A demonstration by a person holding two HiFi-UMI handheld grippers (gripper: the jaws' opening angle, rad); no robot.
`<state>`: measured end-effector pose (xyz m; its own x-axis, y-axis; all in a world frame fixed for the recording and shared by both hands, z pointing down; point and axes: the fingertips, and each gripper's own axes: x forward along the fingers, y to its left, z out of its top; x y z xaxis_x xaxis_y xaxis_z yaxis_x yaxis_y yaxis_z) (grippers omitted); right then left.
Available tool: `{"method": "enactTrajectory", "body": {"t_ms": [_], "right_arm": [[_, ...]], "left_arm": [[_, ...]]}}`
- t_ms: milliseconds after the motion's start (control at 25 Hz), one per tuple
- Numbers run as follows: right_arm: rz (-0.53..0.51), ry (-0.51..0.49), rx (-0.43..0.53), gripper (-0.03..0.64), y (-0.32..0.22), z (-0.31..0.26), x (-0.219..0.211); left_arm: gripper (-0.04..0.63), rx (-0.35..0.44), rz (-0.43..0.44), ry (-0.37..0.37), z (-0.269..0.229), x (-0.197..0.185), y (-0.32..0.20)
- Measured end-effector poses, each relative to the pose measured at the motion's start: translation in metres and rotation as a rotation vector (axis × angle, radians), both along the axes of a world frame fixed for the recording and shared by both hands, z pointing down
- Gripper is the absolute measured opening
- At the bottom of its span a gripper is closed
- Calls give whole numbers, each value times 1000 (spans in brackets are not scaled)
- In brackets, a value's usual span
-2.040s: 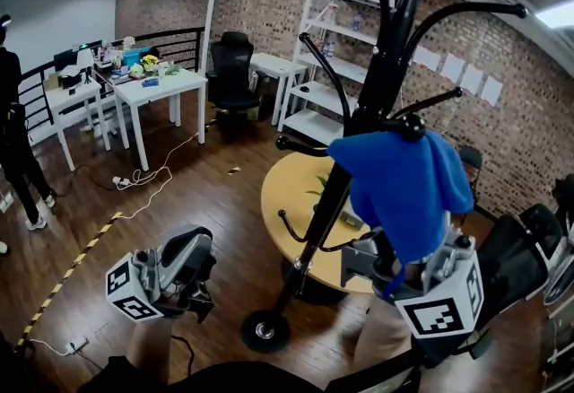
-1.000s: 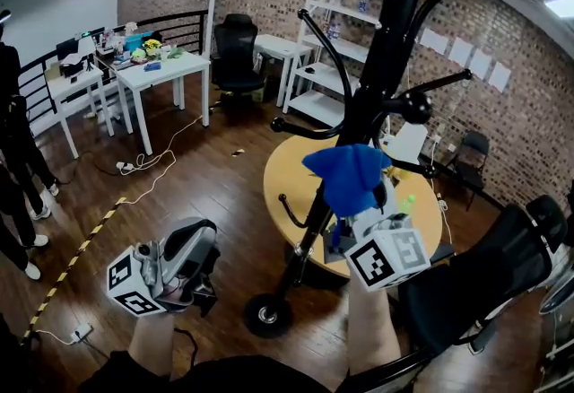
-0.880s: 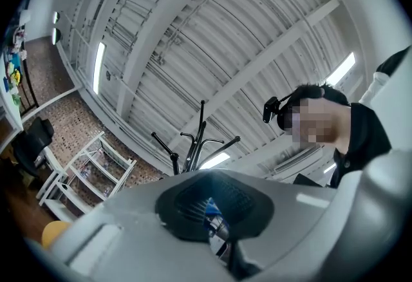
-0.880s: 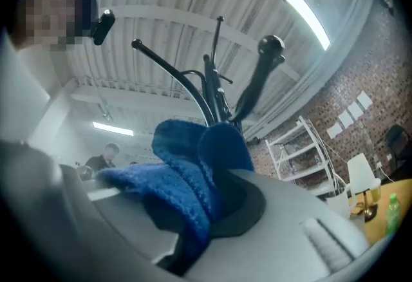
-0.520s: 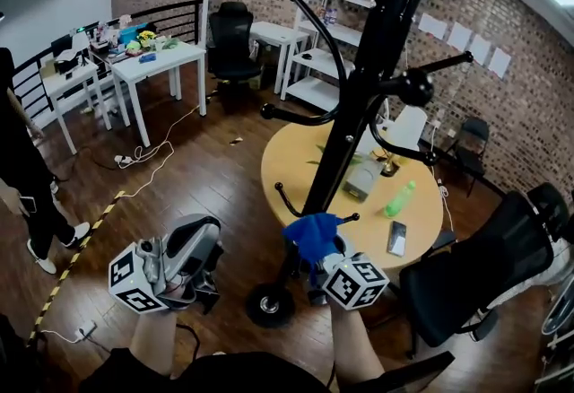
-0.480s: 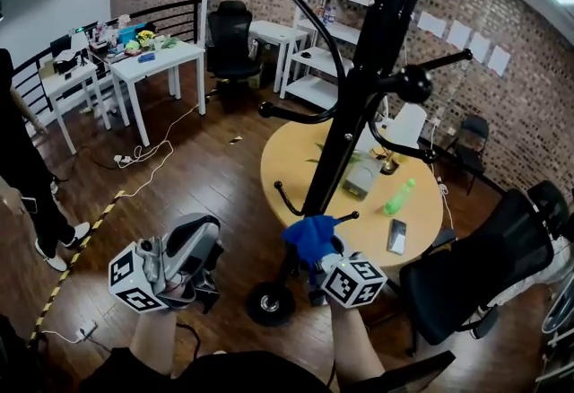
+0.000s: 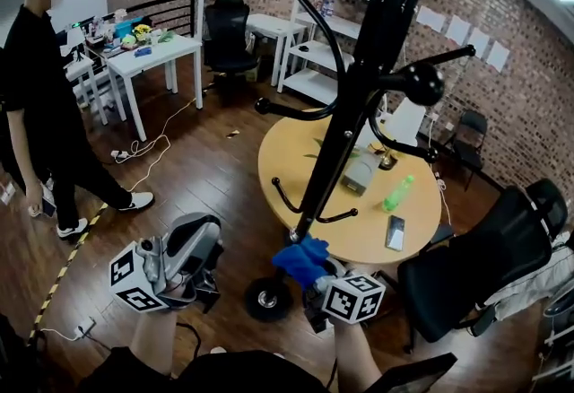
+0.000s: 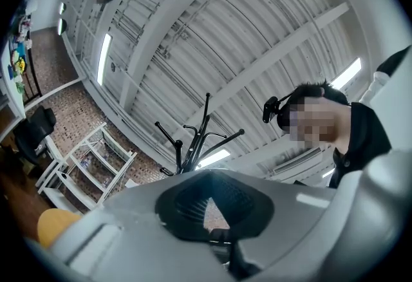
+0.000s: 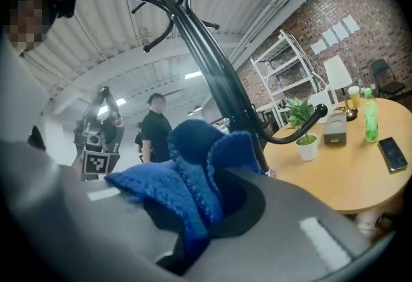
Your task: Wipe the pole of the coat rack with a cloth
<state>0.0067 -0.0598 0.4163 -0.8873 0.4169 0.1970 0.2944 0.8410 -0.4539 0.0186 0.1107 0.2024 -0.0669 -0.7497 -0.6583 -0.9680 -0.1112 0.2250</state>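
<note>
The black coat rack pole (image 7: pixel 359 95) slants down from the top of the head view to its round base (image 7: pixel 265 300). A blue cloth (image 7: pixel 300 258) touches the pole just above the base, and my right gripper (image 7: pixel 312 279) is shut on it. In the right gripper view the cloth (image 9: pixel 187 178) bunches out of the jaws, with the pole (image 9: pixel 206 62) rising right behind it. My left gripper (image 7: pixel 190 264) hangs left of the base, apart from the rack, shut and holding nothing. The rack top (image 8: pixel 193 145) shows far off in the left gripper view.
A round wooden table (image 7: pixel 287 158) stands behind the rack and holds a green bottle (image 7: pixel 395 194) and a phone (image 7: pixel 394 232). A black office chair (image 7: pixel 475 266) is at the right. A person (image 7: pixel 45 95) walks at the left near white tables (image 7: pixel 152 59). Cables (image 7: pixel 143 153) lie on the floor.
My right gripper has slid the blue cloth down the pole from the upper hooks to just above the base. A person has walked closer at the left. The left gripper stayed put.
</note>
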Motion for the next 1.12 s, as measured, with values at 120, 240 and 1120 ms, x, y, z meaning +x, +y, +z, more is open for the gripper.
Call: {"method": "enactTrajectory", "body": {"t_ms": [120, 240, 1120], "right_arm": [[48, -18, 5, 23, -9, 5, -12], [116, -46, 7, 23, -21, 3, -31], [186, -797, -253, 23, -31, -319, -27]], "left_arm": [[-6, 1, -11, 2, 2, -4, 3], [-6, -3, -18, 6, 4, -5, 6], [-6, 11, -65, -83, -19, 7, 12]]}}
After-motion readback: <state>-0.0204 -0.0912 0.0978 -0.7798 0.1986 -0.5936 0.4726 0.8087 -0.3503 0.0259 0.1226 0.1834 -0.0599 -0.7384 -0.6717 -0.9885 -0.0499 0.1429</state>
